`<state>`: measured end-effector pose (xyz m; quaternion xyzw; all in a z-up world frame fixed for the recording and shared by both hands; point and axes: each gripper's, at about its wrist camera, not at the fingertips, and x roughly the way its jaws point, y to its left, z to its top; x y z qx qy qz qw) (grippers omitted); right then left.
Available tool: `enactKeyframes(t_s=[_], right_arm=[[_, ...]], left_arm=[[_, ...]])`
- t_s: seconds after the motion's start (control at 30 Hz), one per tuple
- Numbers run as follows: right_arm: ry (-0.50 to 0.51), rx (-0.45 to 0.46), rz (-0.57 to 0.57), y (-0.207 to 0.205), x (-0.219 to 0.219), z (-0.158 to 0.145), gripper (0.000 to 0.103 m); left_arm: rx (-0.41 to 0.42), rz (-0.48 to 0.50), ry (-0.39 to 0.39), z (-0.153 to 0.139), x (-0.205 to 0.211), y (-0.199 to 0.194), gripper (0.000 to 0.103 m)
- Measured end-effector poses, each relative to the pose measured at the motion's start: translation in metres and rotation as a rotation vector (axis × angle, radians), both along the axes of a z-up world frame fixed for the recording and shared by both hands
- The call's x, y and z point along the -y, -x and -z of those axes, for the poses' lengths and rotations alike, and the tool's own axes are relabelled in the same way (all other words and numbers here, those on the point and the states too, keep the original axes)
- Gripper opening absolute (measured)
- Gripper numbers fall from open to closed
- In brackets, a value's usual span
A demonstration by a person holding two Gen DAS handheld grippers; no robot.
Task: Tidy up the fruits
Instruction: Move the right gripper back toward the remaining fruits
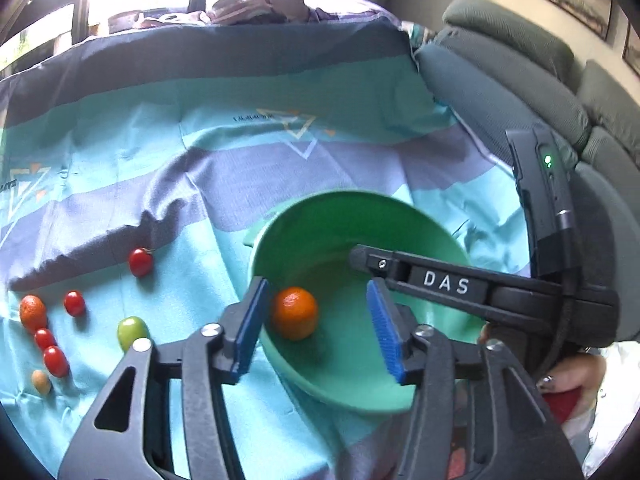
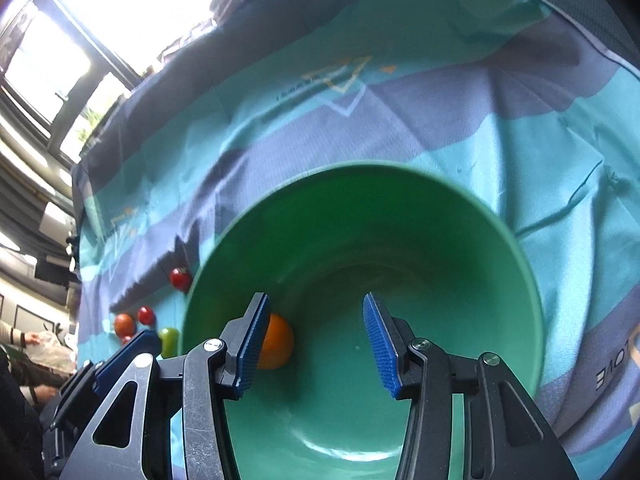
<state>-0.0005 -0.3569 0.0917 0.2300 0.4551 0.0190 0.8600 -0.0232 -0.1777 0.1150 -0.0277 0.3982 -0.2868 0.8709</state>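
Green bowl (image 1: 420, 232), on patterned cloth (image 1: 360, 168) over bench: holds one orange fruit (image 1: 295, 313), resting low against the inner wall on the left; nothing else visible inside

Left hand-held gripper (image 1: 318, 330): spread, blue pads apart above the bowl, nothing pinched; orange fruit just beside the left pad, not touched so far as can be told

Right hand-held gripper (image 2: 316, 346): spread over the bowl's interior, nothing between the pads; in the left wrist view reaching in over the far rim from the right

Loose on cloth, left of bowl, well apart from it:
- cherry tomatoes, red, four counted, one (image 1: 140, 261) nearest the bowl, three others (image 1: 74, 303) in the cluster further left
- green fruit (image 1: 131, 332), just beside the left gripper's frame
- orange-red fruit (image 1: 33, 312), at cluster edge
- small tan fruit (image 1: 41, 381), nearest the lower edge

Progress, judged: early; one piece placed, seven or so visible pieces left to gather

Sofa (image 1: 560, 92) beyond the bench, right
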Motion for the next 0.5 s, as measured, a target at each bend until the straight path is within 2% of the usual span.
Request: enactKeyframes(t_s=[0.1, 0.27, 0.5], right_arm=[[-0.01, 0.056, 0.025, 0.006, -0.002, -0.01, 0.06], [0.05, 0.144, 0.022, 0.014, -0.02, -0.029, 0.06], [0.212, 0.238, -0.028, 0.018, -0.066, -0.048, 0.062]], left_arm=[[0.03, -0.049, 0.022, -0.011, -0.022, 0.008, 0.06], [0.062, -0.163, 0.009, -0.018, -0.07, 0.017, 0.063], [0.043, -0.392, -0.043, 0.005, -0.153, 0.016, 0.065]])
